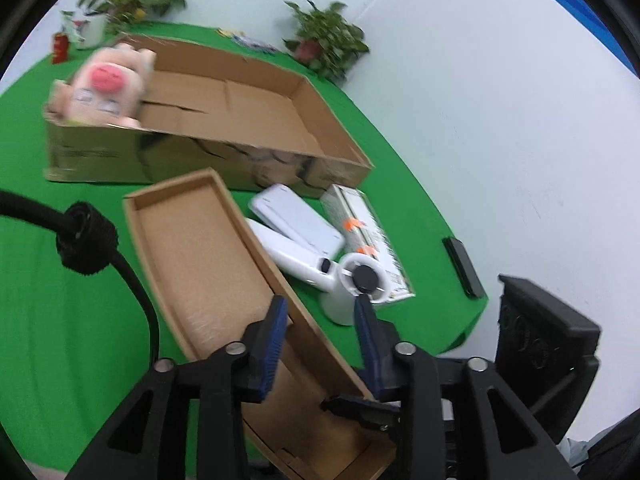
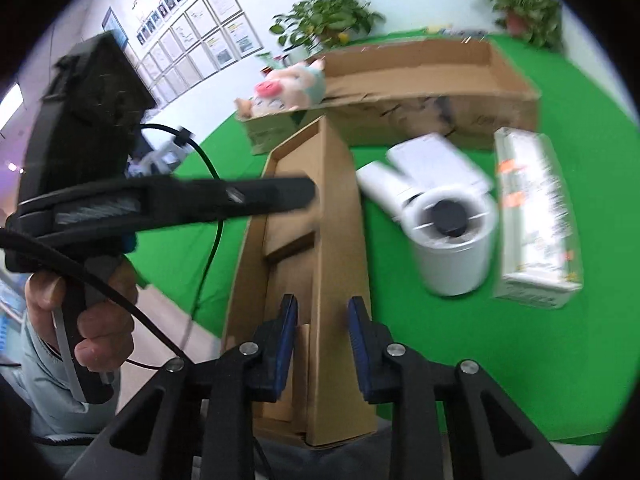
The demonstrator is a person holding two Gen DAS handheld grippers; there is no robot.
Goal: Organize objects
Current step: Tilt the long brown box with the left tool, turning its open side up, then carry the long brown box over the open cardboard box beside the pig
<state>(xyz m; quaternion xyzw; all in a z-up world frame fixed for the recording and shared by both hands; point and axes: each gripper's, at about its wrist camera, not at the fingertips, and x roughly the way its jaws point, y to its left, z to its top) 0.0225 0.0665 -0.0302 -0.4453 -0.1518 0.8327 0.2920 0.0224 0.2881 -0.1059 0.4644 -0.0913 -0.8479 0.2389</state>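
A narrow brown cardboard tray (image 1: 208, 256) lies on the green table, tilted; it also shows in the right wrist view (image 2: 336, 216). My left gripper (image 1: 320, 316) is open, its fingers straddling the tray's right wall. My right gripper (image 2: 322, 316) is open, its fingers either side of the tray's right wall at the near end. A big open cardboard box (image 1: 240, 120) holds a pink plush pig (image 1: 106, 88) at its left end. A white handheld fan (image 1: 356, 280), two white power banks (image 1: 296, 220) and a white carton (image 1: 366, 236) lie right of the tray.
Two potted plants (image 1: 328, 40) stand at the table's back edge, with a red can (image 1: 60, 46) and a white pot at the far left. A black phone (image 1: 464, 266) lies by the table's right edge. My left gripper's body (image 2: 92, 128) and hand hang left of the tray.
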